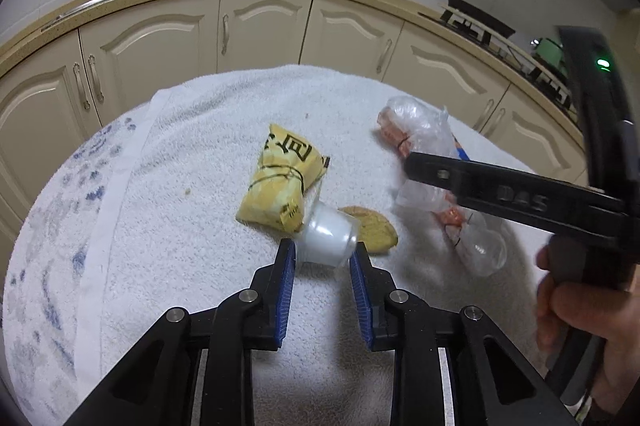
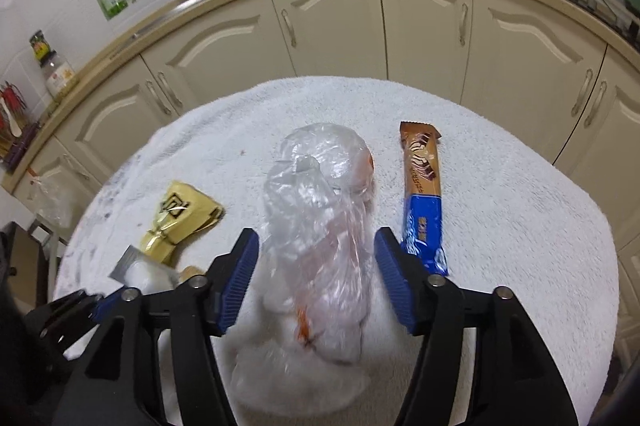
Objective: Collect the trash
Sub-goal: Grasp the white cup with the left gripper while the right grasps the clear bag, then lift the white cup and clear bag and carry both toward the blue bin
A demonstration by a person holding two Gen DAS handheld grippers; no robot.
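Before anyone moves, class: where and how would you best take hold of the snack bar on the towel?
Grip the snack bar across its narrow width, about midway along, coming straight down from above. It lies flat and lengthwise on the towel, long and thin, so only its two long edges suit a pinch. The clear bag crowds one side.

Each camera sits just behind its own blue-padded black gripper, looking steeply down along the fingers at close range onto a white terry towel [image 1: 192, 186], with cream kitchen cabinets [image 2: 328, 26] beyond. The left view has a crumpled yellow foil wrapper [image 1: 280, 182] just ahead of its fingers. Both views share that wrapper [image 2: 180, 222] and a clear crinkled plastic bag [image 2: 320, 226] (right of the left tool [image 1: 428, 146]).
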